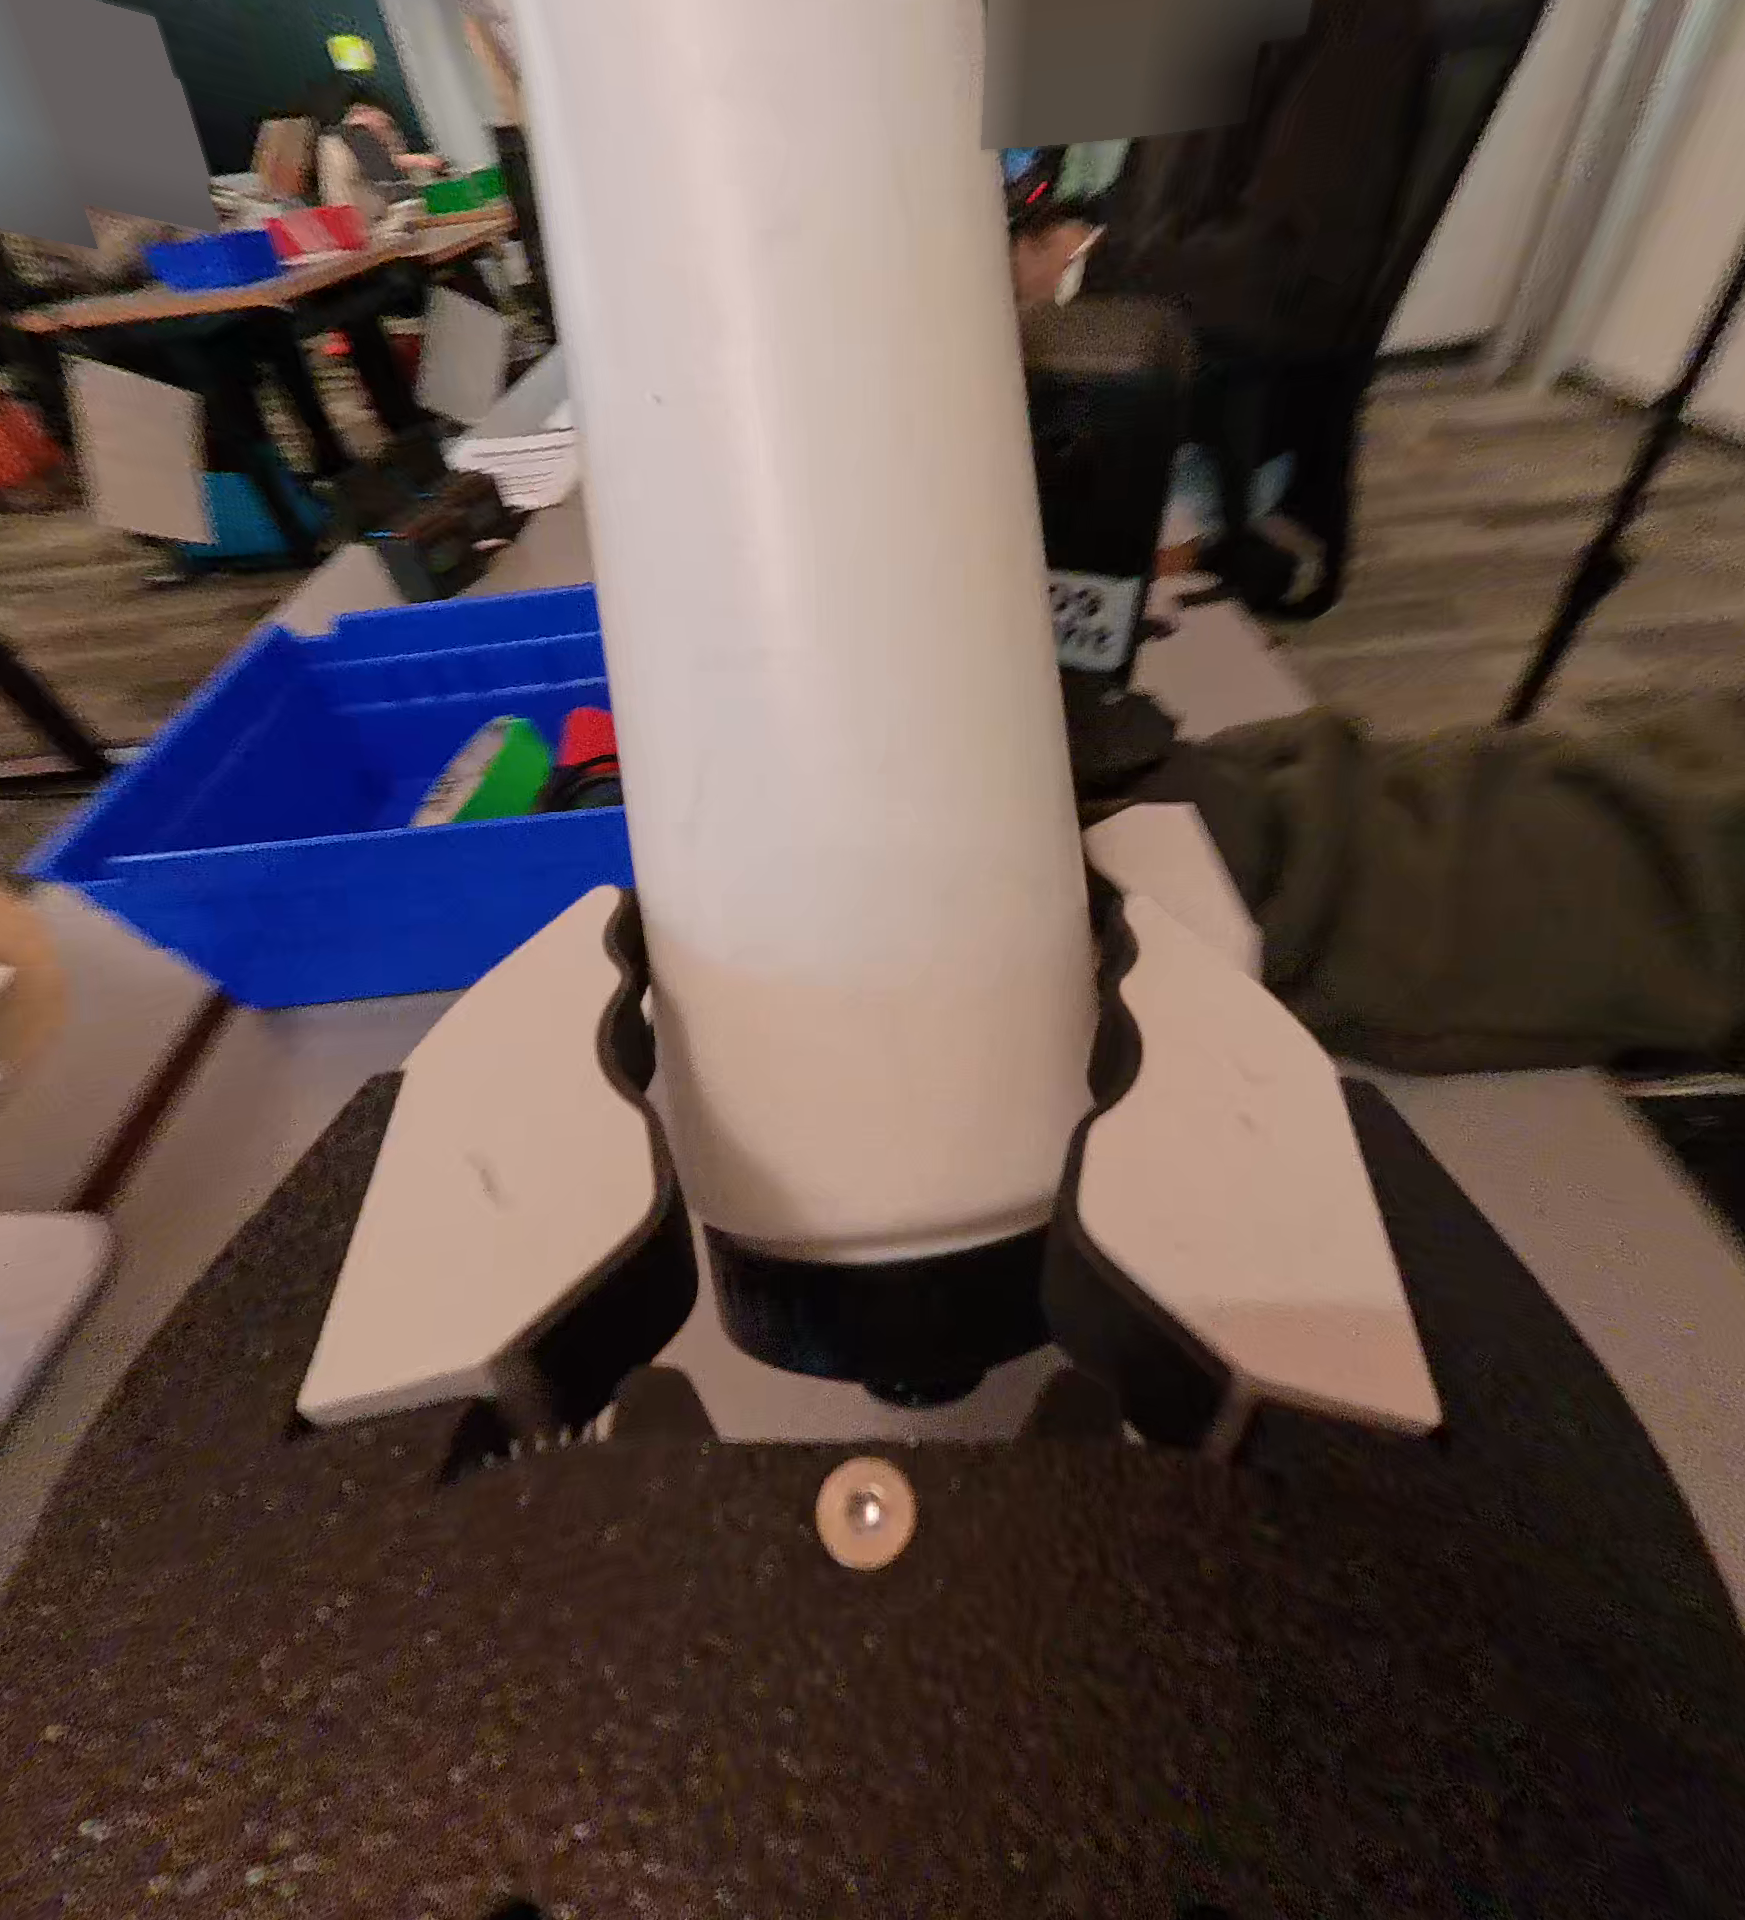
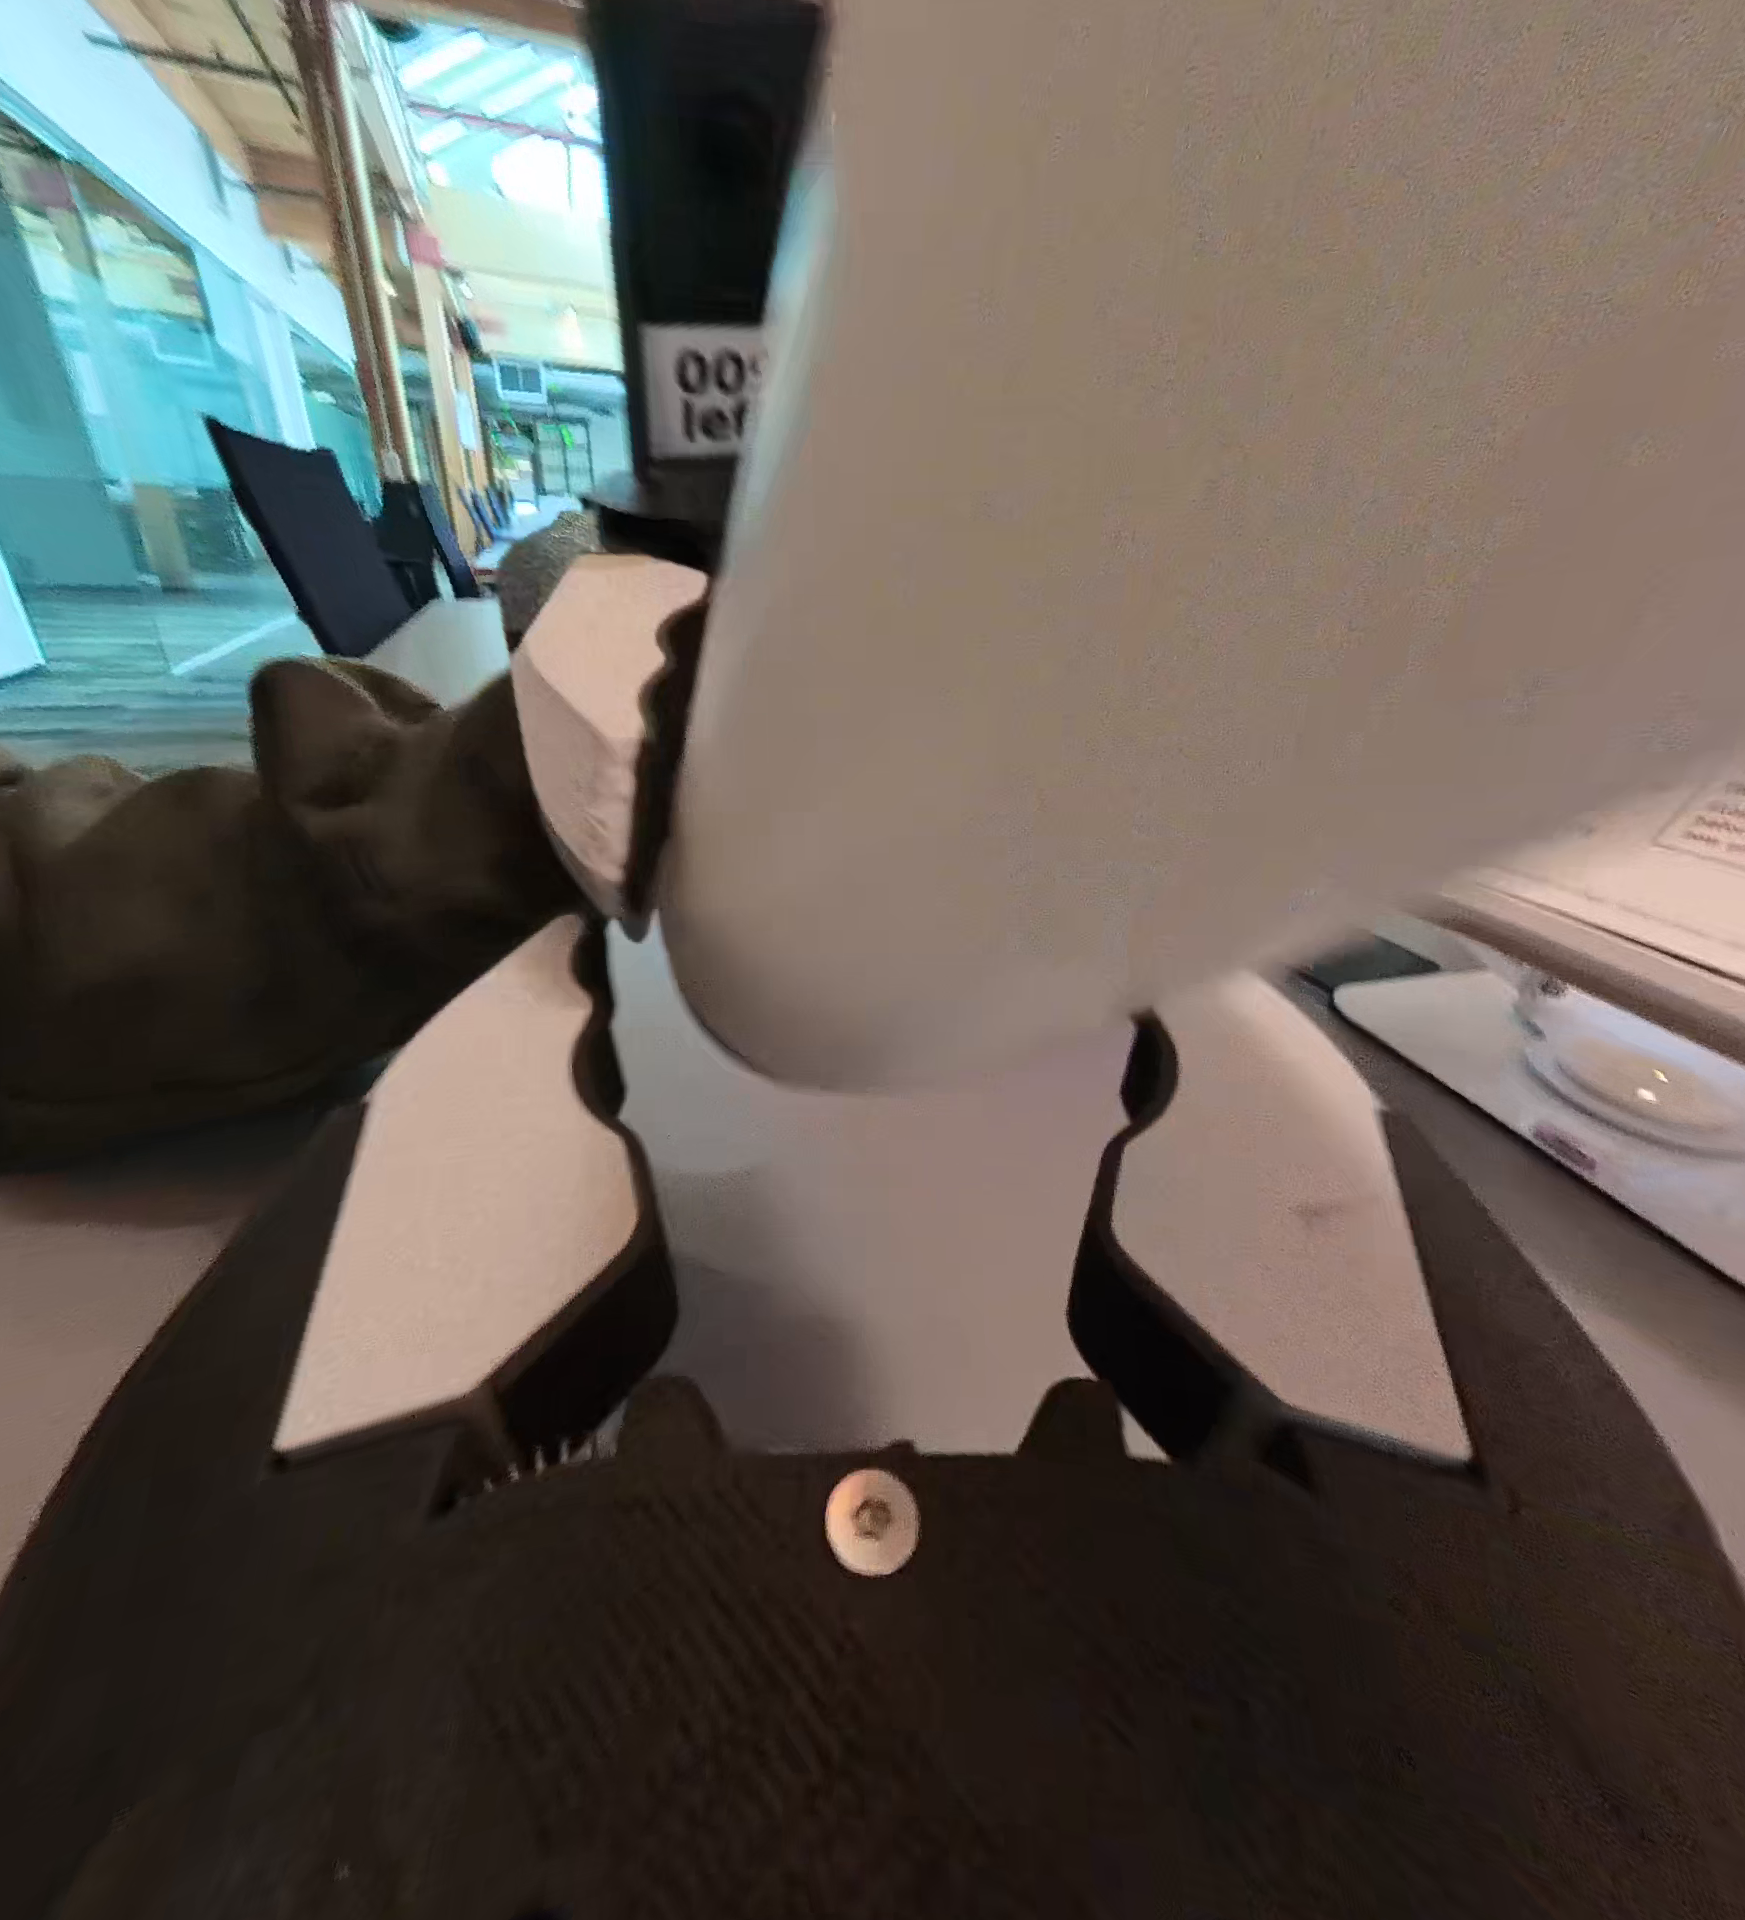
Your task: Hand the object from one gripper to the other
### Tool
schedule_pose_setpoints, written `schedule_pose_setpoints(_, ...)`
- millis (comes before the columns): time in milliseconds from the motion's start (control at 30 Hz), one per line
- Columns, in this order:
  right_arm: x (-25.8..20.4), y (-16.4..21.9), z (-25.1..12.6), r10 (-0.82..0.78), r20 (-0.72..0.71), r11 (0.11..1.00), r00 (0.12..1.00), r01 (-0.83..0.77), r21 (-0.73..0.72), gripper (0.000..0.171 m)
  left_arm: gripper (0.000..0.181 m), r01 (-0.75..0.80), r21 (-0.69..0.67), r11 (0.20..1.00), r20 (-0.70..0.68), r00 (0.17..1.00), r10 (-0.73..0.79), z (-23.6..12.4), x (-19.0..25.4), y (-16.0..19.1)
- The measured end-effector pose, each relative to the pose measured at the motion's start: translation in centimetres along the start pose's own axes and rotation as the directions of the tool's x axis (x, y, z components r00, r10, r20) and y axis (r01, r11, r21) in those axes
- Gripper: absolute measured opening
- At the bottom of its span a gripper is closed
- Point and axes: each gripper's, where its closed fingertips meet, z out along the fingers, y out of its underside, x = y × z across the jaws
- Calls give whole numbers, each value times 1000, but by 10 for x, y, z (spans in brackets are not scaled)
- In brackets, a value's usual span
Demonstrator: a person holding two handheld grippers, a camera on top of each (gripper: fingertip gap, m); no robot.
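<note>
Currently the tall white cylindrical bottle with a black screw cap (image 1: 826, 623) sits clamped in the left gripper (image 1: 873, 997), both pale fingers pressed on its lower body, cap end nearest the camera. Grip placed low near the cap, presumably to leave the long upper body free for the other tool.

Right wrist view: right gripper (image 2: 873, 1049) stands spread wide, its fingers either side of the bottle's rounded end (image 2: 1055, 623) without closing on it. One left-gripper finger (image 2: 598, 748) shows against the bottle's side. Judgement: receiving grasp is lined up but not yet made; left should hold until right clamps.

Surroundings: blue plastic bin (image 1: 328, 894) with green and red items on the table, olive-green cloth (image 1: 1522, 894) beside it.

Hard to make out: the bottle's far end is cut off in left view; motion blur smears its edge in right view, so contact with the right finger is uncertain
</note>
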Motion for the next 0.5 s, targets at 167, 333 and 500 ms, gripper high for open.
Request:
schedule_pose_setpoints(167, 30, -15, -29, 20, -140, 995, 990, -6, 97, 108, 81, -183, -155, 971, 263, 940, 219, -5, -28, 3)
schedule_pose_setpoints(333, 71, -40, -100, -206, -515, 968, 832, 249, 14, 113, 81, -256, -284, 924, 269, 904, 333, -17, -28, 7)
schedule_pose_setpoints(500, 66, -43, -110, -797, -349, 598, 493, 557, -576, 133, 81, -262, -337, 904, 124, 940, 319, -19, -13, 24)
